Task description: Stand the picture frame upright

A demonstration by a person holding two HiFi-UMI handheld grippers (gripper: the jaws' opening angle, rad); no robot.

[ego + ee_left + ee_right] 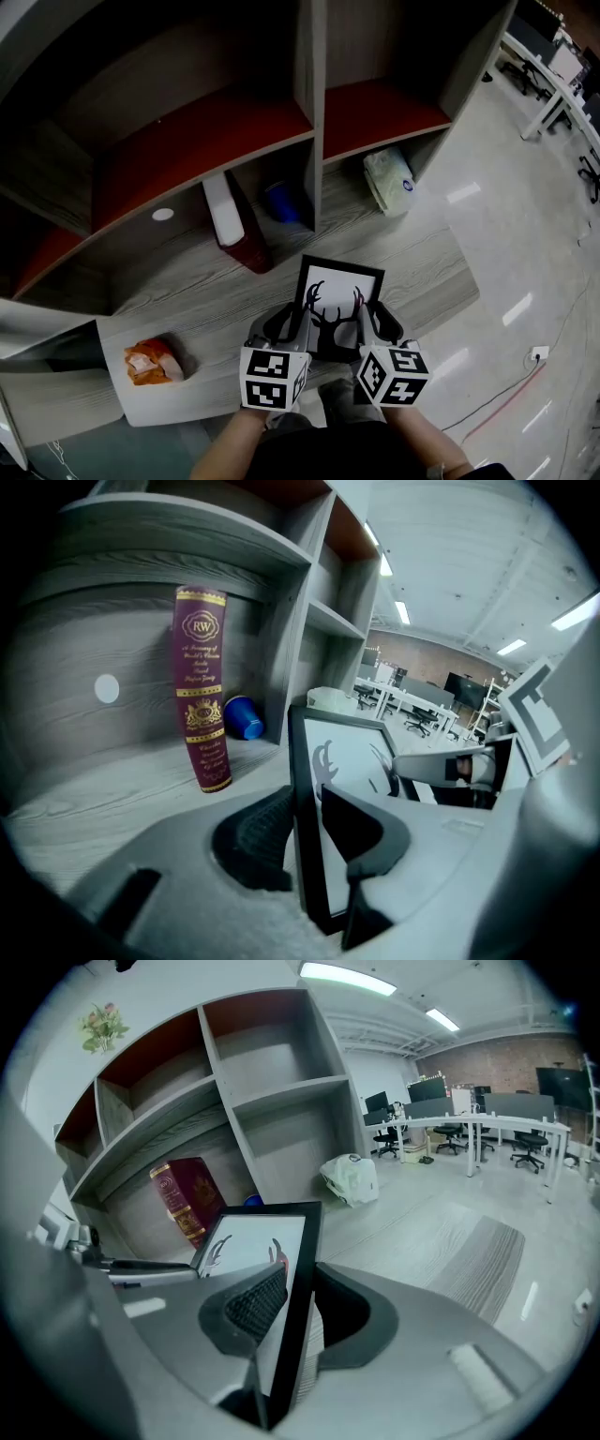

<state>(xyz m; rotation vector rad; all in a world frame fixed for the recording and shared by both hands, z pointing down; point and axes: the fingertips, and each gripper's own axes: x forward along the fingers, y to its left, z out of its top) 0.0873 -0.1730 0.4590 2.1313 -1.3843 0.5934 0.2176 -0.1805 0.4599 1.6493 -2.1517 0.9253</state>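
1. The black-rimmed rectangular picture frame [339, 286] has a smooth white sheet behind its thin, flat moulding, printed with a black antlered silhouette. It is at the near part of the grey wood-grain desktop [427, 272], with its top edge tilted towards the shelves.
2. The left gripper [291, 325] is clamped on the picture frame's left edge. In the left gripper view, its ribbed black pad [255, 834] sits behind the rim and the smooth dark jaw sits on the glazed front.
3. The right gripper [373, 323] grips the opposite edge in the same way, with a knurled pad [253, 1303] on the printed side and a curved grey jaw behind.
4. The grey laminate shelf unit [309, 84] has straight dividers and matt red shelf boards.
5. In its lower left bay, a tall maroon hardback book with gold lettering [202, 691] stands upright. A glossy blue cup [244, 718] lies just beside it on its side.
6. A crumpled white plastic bag [388, 180] sits in the right bay.
7. A crinkled orange snack packet [153, 362] lies at the desktop's near left corner, well apart from the picture frame.
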